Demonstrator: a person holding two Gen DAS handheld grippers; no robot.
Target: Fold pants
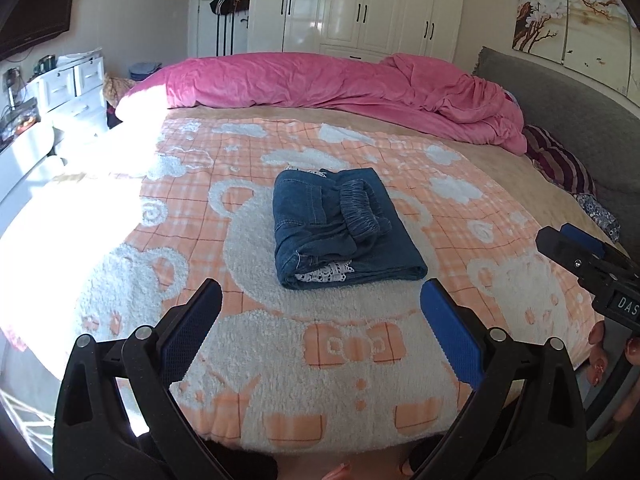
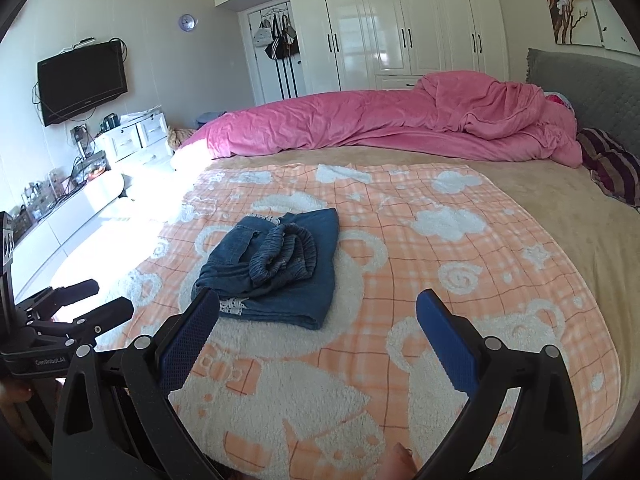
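At the bottom of the left wrist view, the left gripper (image 1: 321,300) is being held with its blue fingers spread wide, nothing between them. Same in the right wrist view: the right gripper (image 2: 318,312) is being held with fingers well apart, empty, low over the blanket (image 1: 280,360). The right gripper is also being caught at the right edge of the left view, a hand (image 1: 600,354) wrapped on its handle; its finger spacing can't be told from there.

Just past the fingertips, centre of frame, the pants (image 1: 344,226) are being left lying on the orange-and-white bear blanket, touched by neither gripper. Task is being judged as essentially done: the denim is already packed into a compact rectangular bundle, legs doubled over. The elastic waistband (image 1: 364,210) is being seen bunched on top, a bit lumpy, and white lace trim (image 1: 324,273) is poking out at the near edge and at the far corner. Only optional tidying is likely being left: flattening the waistband, squaring edges.

Farther up the frame, a pink duvet (image 1: 340,84) is being seen heaped across the bed, with white wardrobes (image 1: 372,4) behind at upper centre.
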